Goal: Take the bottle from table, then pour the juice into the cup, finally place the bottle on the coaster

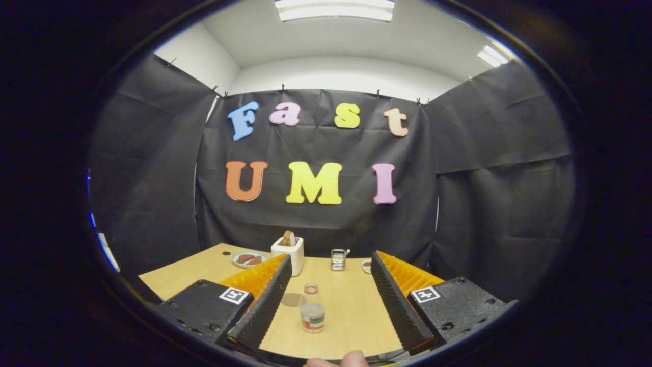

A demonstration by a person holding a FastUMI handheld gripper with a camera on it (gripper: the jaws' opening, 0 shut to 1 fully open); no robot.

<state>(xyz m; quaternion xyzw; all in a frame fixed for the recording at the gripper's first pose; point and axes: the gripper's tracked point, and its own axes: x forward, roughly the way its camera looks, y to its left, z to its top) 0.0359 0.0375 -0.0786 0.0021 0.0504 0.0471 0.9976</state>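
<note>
Bottle (312, 309) is standing upright on the table (351, 311) between our wide-open, empty gripper (331, 300) fingers; we are judging no step done. A brown disc, likely the coaster (291, 299), is lying just beside it; we are not making out the cup.

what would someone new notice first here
The open gripper first, its fingers spread wide over the wooden table. Between them stands a small clear bottle, upright and untouched, with a round brown coaster just beside it. Beyond the fingers, by the booth wall, sit a white toaster and a plate.
</note>
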